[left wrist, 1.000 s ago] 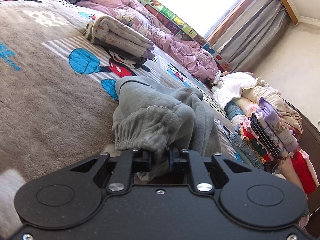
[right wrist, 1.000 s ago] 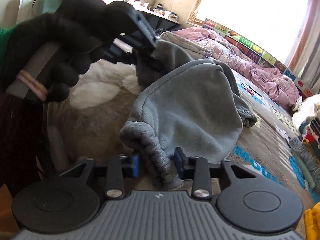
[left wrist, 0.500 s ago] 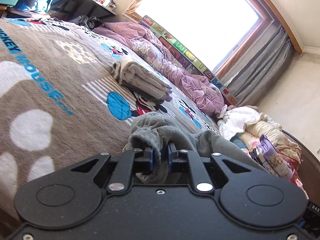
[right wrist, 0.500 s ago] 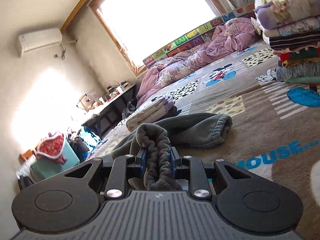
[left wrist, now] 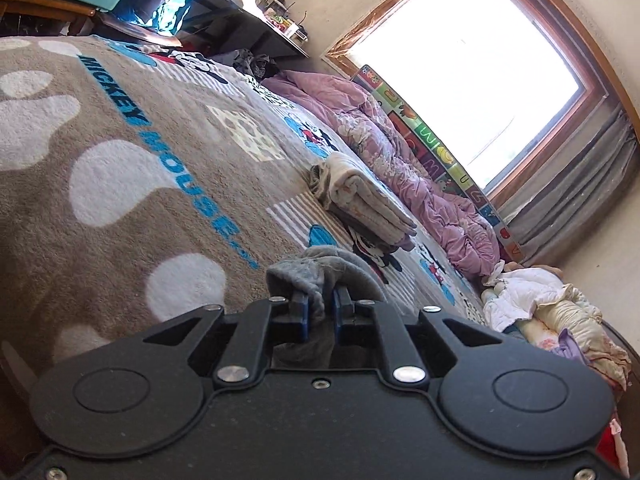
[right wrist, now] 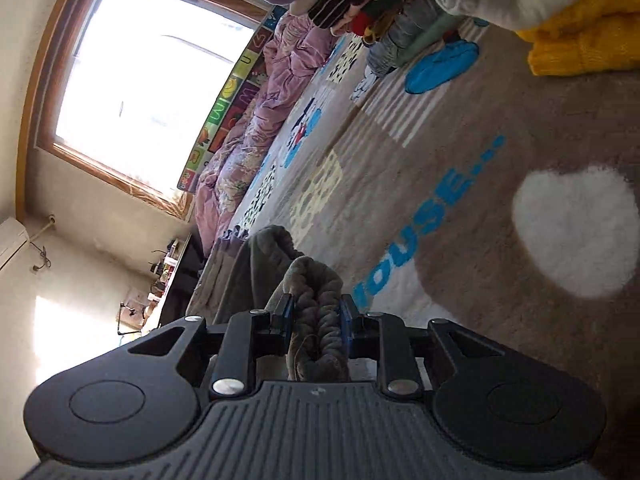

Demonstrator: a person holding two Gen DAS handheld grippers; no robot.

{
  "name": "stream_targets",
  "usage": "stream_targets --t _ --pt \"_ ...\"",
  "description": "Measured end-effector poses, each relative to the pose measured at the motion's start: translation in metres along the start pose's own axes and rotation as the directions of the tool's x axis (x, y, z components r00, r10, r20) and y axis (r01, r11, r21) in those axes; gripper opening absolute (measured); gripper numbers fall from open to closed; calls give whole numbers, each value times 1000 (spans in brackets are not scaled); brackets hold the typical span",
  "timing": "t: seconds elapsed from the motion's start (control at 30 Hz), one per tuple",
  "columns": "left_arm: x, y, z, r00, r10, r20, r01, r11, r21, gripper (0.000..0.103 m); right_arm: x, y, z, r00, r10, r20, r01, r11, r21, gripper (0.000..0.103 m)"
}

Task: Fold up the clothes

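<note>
Your left gripper (left wrist: 320, 306) is clamped narrow on a bunched fold of the grey garment (left wrist: 324, 264); the rest of it drops behind the gripper body, hidden. Your right gripper (right wrist: 316, 316) pinches the ribbed elastic band of the same grey garment (right wrist: 312, 280), with more cloth trailing ahead and to its left. Both sit low over the bed blanket (left wrist: 120, 208). Print reads "MICKEY MOUSE..." ahead-left of the left gripper; only "OUSE..." shows just right of the right one. Further ahead of the left gripper: a folded stack (left wrist: 368, 204), then a purple quilt (left wrist: 400, 152). The alphabet mat (left wrist: 432, 148) under the window is partly legible. The clothes pile (right wrist: 380, 4) is cut off at the frame top.
</note>
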State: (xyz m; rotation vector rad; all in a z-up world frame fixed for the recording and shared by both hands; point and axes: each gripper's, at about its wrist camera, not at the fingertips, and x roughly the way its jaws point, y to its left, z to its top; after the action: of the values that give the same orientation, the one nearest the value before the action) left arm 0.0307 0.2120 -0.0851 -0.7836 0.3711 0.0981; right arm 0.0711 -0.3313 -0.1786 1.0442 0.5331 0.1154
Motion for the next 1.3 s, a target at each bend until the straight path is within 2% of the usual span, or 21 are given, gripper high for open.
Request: stream_targets --t 0.07,0.1,0.13,0.17,0.27,0.47,0.53,0.6,0.63,0.67,0.77,0.8,0.87,0.9,1.0,1.07,1.13,1.17,1.2,1.27,1.3 --pt "1 0 -1 999 27 -19 -27 1000 14 23 8 -6 -6 999 -50 -13 50 998 -28 29" --pt "1 0 -2 999 41 -27 -40 999 21 41 9 -7 -10 997 -71 -22 69 996 -47 31" --pt "-3 2 -1 999 30 -16 -30 1000 7 60 10 -7 -12 997 -70 -26 69 996 -55 42" --pt "-8 4 0 1000 20 -4 -20 1000 -7 64 11 -6 -15 997 -70 -30 68 996 -63 53" --pt "-18 7 3 1000 28 -2 -28 1000 -2 65 8 3 -21 998 -52 -33 49 994 -101 80" --pt "-23 16 -10 995 69 -67 -69 998 3 66 10 14 -26 993 -58 -98 36 977 -210 78" --pt "-19 18 -17 994 79 -76 -79 997 11 66 14 12 -29 991 -77 -113 51 974 -222 70" --pt "-13 20 -18 994 76 -84 -77 997 -1 66 13 7 -30 991 -78 -107 53 975 -216 57" --pt "-11 20 -15 994 74 -83 -75 997 -9 66 9 4 -28 992 -73 -100 52 979 -198 47" --pt "-14 21 -8 996 65 -65 -67 998 -22 66 6 2 -26 993 -70 -92 53 982 -180 44" --pt "-19 25 19 999 16 -40 -19 997 -70 74 -2 4 -17 996 -77 -54 68 985 -158 45" --pt "-15 26 30 998 3 -57 -7 997 -75 74 -5 5 -14 996 -77 -36 70 986 -153 47" --pt "-4 30 51 994 -14 -110 5 997 -82 75 -9 11 -6 998 -67 -9 64 987 -150 64" --pt "3 32 58 991 -5 -133 -7 996 -88 75 -9 15 -3 998 -56 0 56 987 -152 64" --pt "38 38 79 975 4 -223 -18 998 -60 75 4 40 4 999 -32 -23 26 970 -242 67" --pt "62 42 83 956 -5 -292 -7 999 -41 75 20 65 6 998 -43 -48 23 933 -359 67" --pt "81 50 80 937 -14 -348 -8 998 -61 75 39 88 10 994 -75 -74 33 887 -460 69" --pt "90 60 75 923 -65 -380 18 992 -126 75 50 94 16 991 -90 -96 37 890 -454 69" --pt "98 70 69 906 -118 -408 41 981 -191 75 61 94 24 988 -84 -127 28 922 -387 69" --pt "111 90 55 869 -242 -430 79 928 -363 75 81 84 39 982 -29 -184 -3 985 -172 75" --pt "113 93 53 864 -259 -432 85 920 -383 75 90 78 45 979 0 -204 -13 998 -63 79"
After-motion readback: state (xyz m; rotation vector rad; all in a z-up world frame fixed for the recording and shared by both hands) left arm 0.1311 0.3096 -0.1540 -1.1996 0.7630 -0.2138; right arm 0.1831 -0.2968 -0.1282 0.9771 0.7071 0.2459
